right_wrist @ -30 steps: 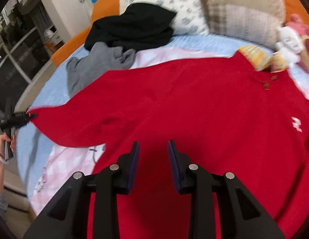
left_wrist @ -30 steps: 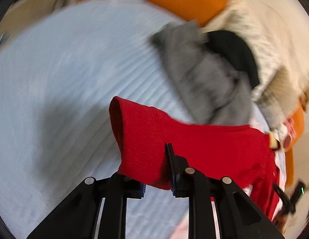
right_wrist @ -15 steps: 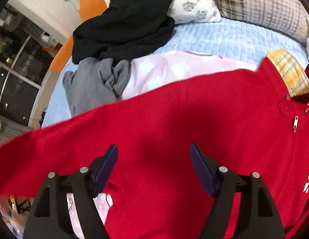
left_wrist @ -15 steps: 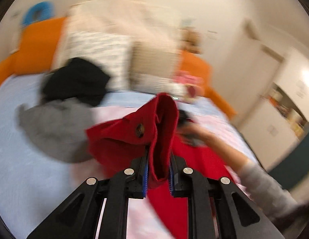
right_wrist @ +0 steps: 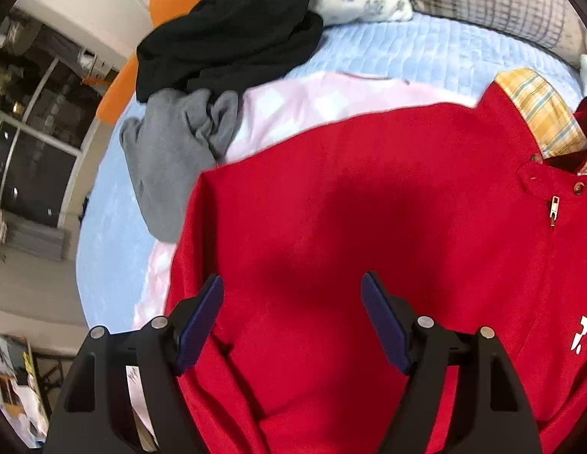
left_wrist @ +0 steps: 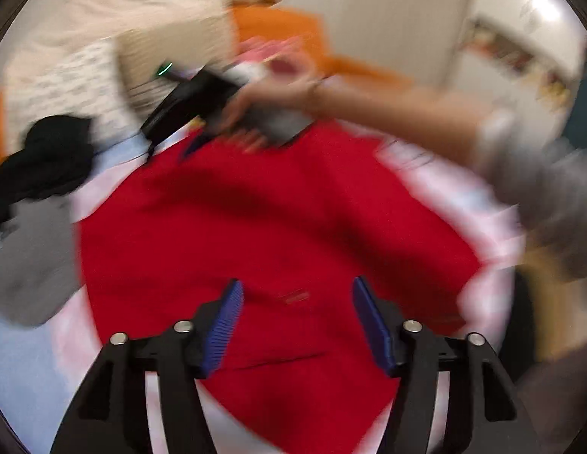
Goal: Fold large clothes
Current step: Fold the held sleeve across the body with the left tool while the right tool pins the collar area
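- Your left gripper [left_wrist: 295,308] hangs over the red jacket [left_wrist: 278,234], jaws opening, pinching nothing.
- Your right gripper [right_wrist: 291,304] hovers with jaws spread above the jacket on the bed [right_wrist: 425,53].

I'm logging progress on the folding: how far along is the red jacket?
Done: the red jacket lies spread on the bed, one side apparently folded in. In hand: nothing; the left gripper is opening over it and the right gripper is open. Left: remaining folds, then the grey garment and black garment.
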`<state>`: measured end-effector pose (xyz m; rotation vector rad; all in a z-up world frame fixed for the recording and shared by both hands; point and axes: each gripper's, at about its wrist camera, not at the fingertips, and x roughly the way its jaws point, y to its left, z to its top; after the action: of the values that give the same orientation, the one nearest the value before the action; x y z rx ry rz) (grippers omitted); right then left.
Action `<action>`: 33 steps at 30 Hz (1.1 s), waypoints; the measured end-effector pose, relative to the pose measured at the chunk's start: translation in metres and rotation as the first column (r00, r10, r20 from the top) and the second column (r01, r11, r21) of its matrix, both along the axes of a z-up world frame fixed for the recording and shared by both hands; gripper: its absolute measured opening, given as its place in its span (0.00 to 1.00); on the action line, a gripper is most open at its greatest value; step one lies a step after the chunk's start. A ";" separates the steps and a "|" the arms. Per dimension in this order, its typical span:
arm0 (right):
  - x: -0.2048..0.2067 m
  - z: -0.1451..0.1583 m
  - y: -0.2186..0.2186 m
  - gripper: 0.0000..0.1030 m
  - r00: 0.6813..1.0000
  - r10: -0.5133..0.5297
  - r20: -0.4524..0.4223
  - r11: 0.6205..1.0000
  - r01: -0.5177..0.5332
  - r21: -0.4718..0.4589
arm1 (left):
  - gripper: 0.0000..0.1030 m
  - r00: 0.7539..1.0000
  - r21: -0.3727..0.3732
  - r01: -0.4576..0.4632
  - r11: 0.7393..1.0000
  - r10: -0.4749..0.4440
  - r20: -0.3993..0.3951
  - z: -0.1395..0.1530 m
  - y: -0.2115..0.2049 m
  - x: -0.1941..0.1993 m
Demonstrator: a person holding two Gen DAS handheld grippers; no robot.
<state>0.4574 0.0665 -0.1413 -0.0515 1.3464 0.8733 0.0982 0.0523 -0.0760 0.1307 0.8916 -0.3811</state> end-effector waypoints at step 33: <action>-0.056 0.030 0.076 0.01 0.985 0.151 0.080 0.983 -0.158 0.092 | 0.20 0.999 0.074 0.042 0.996 -0.039 -0.035 -0.041 -0.074 -0.010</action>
<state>0.4014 0.1427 -0.1115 -0.1117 1.2418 1.0585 0.0880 -0.0219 -0.1169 0.2121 0.9377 -0.3888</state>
